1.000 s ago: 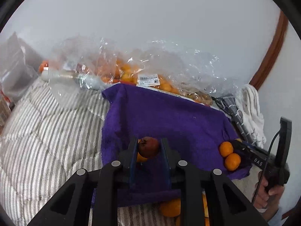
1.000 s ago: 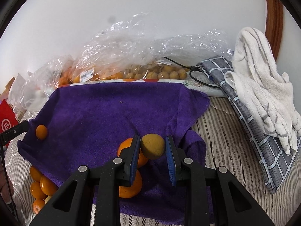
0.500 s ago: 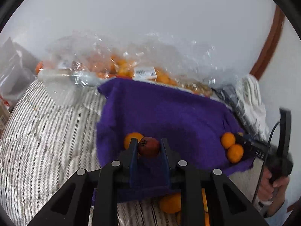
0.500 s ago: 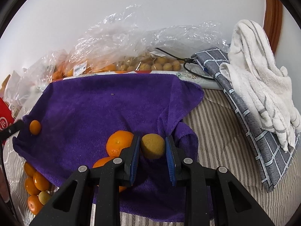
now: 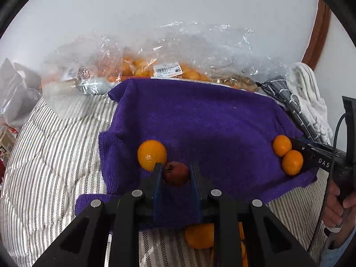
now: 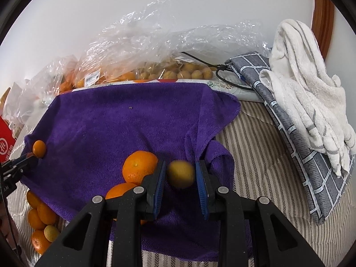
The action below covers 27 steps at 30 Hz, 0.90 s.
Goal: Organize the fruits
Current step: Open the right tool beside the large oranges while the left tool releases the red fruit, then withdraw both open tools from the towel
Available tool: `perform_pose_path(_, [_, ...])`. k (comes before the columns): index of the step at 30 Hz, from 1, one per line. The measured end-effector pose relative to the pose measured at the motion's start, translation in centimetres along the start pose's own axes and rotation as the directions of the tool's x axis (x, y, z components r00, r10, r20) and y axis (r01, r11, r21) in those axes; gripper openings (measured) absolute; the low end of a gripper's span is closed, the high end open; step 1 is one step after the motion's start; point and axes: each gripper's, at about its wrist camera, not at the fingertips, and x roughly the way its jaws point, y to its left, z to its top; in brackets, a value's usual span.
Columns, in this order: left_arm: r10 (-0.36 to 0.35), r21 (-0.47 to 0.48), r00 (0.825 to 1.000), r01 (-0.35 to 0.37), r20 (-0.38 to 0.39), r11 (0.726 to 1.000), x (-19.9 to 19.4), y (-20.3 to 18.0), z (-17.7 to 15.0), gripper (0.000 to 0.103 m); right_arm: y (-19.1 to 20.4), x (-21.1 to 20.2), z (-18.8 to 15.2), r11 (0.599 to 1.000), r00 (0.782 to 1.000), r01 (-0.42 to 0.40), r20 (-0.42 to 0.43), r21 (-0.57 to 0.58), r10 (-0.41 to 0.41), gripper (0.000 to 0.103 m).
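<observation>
A purple towel (image 5: 200, 120) lies on a striped bedcover. My left gripper (image 5: 174, 169) is shut on a small dark red-brown fruit (image 5: 176, 174), low over the towel's near left part, beside an orange (image 5: 152, 154). Two oranges (image 5: 282, 145) rest at the towel's right edge. In the right wrist view my right gripper (image 6: 180, 166) hangs over the towel (image 6: 111, 122) and its jaws are opening. A blurred yellow-green fruit (image 6: 181, 174) sits between them with thin gaps on both sides. Two oranges (image 6: 139, 165) lie just left of that gripper.
Clear plastic bags of fruit (image 6: 144, 51) line the wall behind the towel. A white towel (image 6: 307, 89) and a grey checked cloth (image 6: 300, 138) lie at the right. Several oranges (image 6: 40, 220) are piled off the towel's near left corner. A person's hand (image 5: 338, 202) holds the right gripper.
My left gripper has carried the red-brown fruit lower and sideways, so the orange now shows to its left. The right jaws have parted slightly and the yellow-green fruit has dropped a little.
</observation>
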Motion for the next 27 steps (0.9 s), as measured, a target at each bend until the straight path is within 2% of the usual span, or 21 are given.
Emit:
perform_pose_path(2, [-0.001,0.007,1.000,0.001,-0.007,1.000,0.1,-0.3,-0.1,0.023,0.0,-0.2,0.0,1.000,1.000,0.007,0.011,0.003,-0.007,0.040])
perform_pose_path(7, [0.005,0.029,1.000,-0.005,-0.007,1.000,0.2,-0.8,-0.2,0.023,-0.3,-0.9,0.0,0.999,0.999,-0.026,0.025,0.028,0.025,0.051])
perform_pose_path(9, [0.013,0.034,1.000,-0.013,-0.004,0.999,0.1,-0.9,-0.2,0.023,0.0,-1.4,-0.1,0.999,0.999,-0.035,0.040,0.029,0.034,0.060])
perform_pose_path(12, [-0.010,0.024,1.000,0.010,-0.002,1.000,-0.1,-0.8,-0.2,0.029,0.9,-2.4,-0.6,1.000,0.998,-0.023,0.055,0.017,0.022,0.062])
perform_pose_path(14, [-0.022,0.015,1.000,0.022,0.010,1.000,-0.4,-0.8,-0.1,0.038,1.6,-3.0,-1.0,1.000,0.998,-0.024,0.055,0.012,0.023,0.063])
perform_pose_path(21, [-0.059,-0.031,0.993,0.062,0.099,0.998,-2.4,0.4,0.0,0.039,3.6,-6.8,-2.9,1.000,0.995,-0.014,0.102,0.006,0.013,0.063])
perform_pose_path(27, [-0.082,-0.102,0.985,0.098,0.153,0.990,-4.0,2.1,-1.0,0.039,4.5,-8.6,-4.3,0.999,0.991,0.038,0.125,0.029,-0.041,0.063])
